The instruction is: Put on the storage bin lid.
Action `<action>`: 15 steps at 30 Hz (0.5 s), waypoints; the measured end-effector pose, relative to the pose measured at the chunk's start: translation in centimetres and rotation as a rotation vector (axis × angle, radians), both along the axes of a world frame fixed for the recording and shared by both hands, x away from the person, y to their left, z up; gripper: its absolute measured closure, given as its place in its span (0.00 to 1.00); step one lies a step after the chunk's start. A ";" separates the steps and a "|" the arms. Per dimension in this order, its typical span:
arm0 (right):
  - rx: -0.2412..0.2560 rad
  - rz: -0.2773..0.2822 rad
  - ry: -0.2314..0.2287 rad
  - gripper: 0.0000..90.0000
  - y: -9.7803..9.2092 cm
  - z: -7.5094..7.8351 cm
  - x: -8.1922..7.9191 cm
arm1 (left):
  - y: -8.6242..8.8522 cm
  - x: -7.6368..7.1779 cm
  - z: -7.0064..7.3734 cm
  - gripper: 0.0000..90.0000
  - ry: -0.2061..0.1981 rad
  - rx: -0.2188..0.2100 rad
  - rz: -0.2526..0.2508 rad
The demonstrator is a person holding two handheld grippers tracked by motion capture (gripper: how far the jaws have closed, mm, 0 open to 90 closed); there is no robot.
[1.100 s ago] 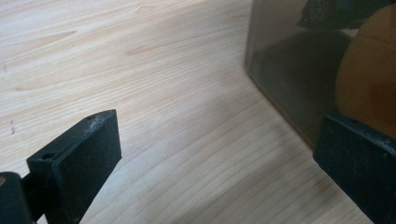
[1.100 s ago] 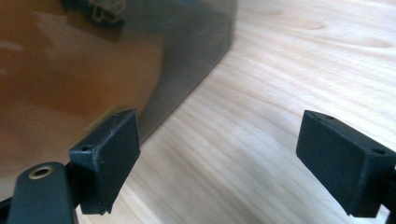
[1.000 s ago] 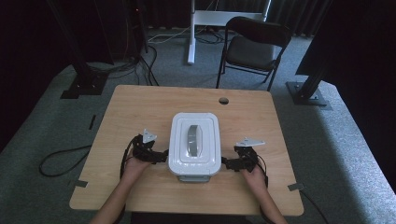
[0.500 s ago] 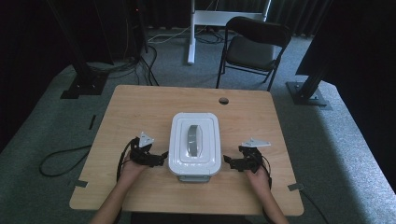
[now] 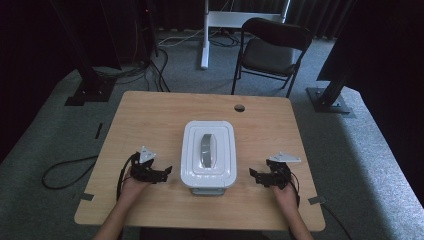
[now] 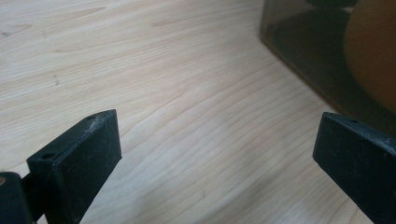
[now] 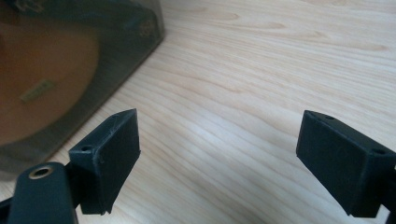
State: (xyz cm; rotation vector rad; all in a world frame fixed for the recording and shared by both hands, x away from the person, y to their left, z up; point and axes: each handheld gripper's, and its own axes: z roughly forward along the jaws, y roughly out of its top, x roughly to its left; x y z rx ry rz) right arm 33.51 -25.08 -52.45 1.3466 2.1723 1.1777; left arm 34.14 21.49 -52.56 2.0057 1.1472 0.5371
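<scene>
Now the white plastic box with a grey handle on its lid (image 5: 208,154) sits on the wooden table (image 5: 150,115) between both tools. The left gripper (image 5: 165,171) is just beside its left side, jaws wide and empty. The right gripper (image 5: 253,175) is near its right side, jaws wide too.

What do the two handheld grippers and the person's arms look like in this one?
Both the left gripper and the right gripper are black, each with two flat rectangular black jaws that have small holes near the tips. Each carries a grey three-cornered plate on top and trails a black cable. The forearms are bare, with no sleeves in sight.
</scene>
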 end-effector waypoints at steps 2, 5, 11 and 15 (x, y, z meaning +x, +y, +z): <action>0.002 -0.013 0.005 0.14 -0.5 -0.2 -0.2 | 0.2 -0.1 0.0 0.02 -0.001 0.003 0.007; 0.003 -0.029 0.011 0.14 -1.2 -0.3 -0.4 | 0.7 -0.4 -0.1 0.02 -0.001 0.000 0.021; -0.003 -0.062 0.011 0.14 -2.3 -0.6 -1.0 | 1.6 -0.9 -0.5 0.02 0.002 0.001 0.034; -0.001 -0.091 0.014 0.14 -3.3 -0.7 -1.5 | 2.3 -1.2 -0.6 0.02 0.003 -0.002 0.050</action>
